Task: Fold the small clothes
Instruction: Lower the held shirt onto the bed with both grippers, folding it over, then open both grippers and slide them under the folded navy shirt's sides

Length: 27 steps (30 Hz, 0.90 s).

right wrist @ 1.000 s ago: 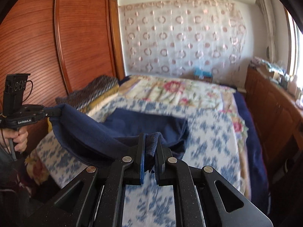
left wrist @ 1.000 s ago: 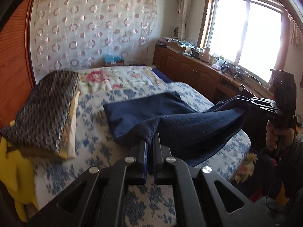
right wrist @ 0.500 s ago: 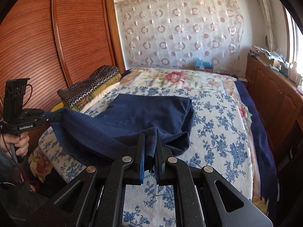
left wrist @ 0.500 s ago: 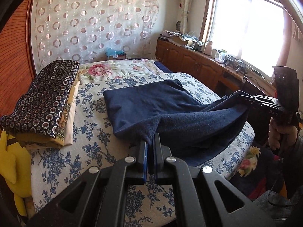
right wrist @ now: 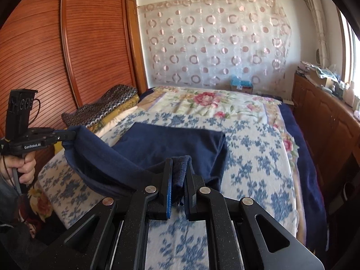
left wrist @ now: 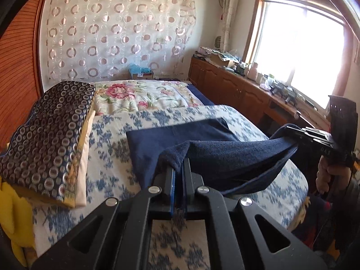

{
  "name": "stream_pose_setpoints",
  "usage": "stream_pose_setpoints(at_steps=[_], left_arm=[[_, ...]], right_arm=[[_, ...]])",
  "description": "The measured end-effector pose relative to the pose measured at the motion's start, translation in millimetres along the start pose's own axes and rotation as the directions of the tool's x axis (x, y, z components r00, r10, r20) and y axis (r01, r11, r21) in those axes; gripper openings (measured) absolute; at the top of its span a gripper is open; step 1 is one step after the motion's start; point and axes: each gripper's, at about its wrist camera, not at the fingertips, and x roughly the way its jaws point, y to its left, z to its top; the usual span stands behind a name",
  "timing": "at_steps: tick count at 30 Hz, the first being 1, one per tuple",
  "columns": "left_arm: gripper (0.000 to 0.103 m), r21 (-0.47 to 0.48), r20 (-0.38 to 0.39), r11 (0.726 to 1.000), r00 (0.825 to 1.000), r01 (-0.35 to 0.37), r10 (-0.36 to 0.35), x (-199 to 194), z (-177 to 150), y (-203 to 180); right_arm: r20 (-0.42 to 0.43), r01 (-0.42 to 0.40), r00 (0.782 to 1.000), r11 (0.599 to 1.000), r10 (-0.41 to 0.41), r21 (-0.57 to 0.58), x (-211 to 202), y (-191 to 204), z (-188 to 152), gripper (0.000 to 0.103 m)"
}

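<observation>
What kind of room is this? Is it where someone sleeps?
Yes, most likely a home bedroom. There is a bed with flowery covers, a tall wooden wardrobe beside it, and folded bedding stacked on the bed. A navy cloth is being folded there.

I count two hand-held grippers: my left hand-held gripper [left wrist: 178, 173] and my right hand-held gripper [right wrist: 178, 171]. Each one is closed on a corner of the same cloth. There is one dark blue garment [left wrist: 180, 135] on one bed [right wrist: 258, 157]. At the left edge of the bed I count one stack of folded bedding [left wrist: 49, 121] with a dotted cover on top. Near the far edge of the bed stands one small box [right wrist: 241, 85]. I see one flowered blanket [right wrist: 202, 103] and one window [left wrist: 299, 51].
</observation>
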Motion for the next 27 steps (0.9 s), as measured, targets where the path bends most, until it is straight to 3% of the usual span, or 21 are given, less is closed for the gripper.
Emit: stream_pose_setpoints(at_steps=[10,23,24,25,27], left_arm=[[0.002,-0.039,-0.017,0.999,1.0,-0.024,0.023,58,34,30],[0.003,-0.07,-0.057,0.997,0.998,-0.034,0.03,102,48,52],[0.007,-0.067,-0.053,0.997,0.998,-0.035,0.031,100,49,52],[0.02,-0.063,-0.048,0.997,0.998,-0.044,0.041,98,51,52],[0.037,-0.047,-0.02,0.997,0.998,-0.065,0.064,93,55,50]], right_arm=[[-0.006,0.008,1.0,0.999,-0.008,0.036,70,-41,41,0.005],[-0.071,0.007,0.997,0.998,-0.003,0.061,141,-71,47,0.006],[-0.074,0.005,0.997,0.998,-0.001,0.061,145,-72,48,0.006],[-0.078,0.005,0.997,0.998,0.0,0.058,150,-73,48,0.006],[-0.087,0.001,0.996,0.999,0.003,0.053,158,-74,48,0.006]])
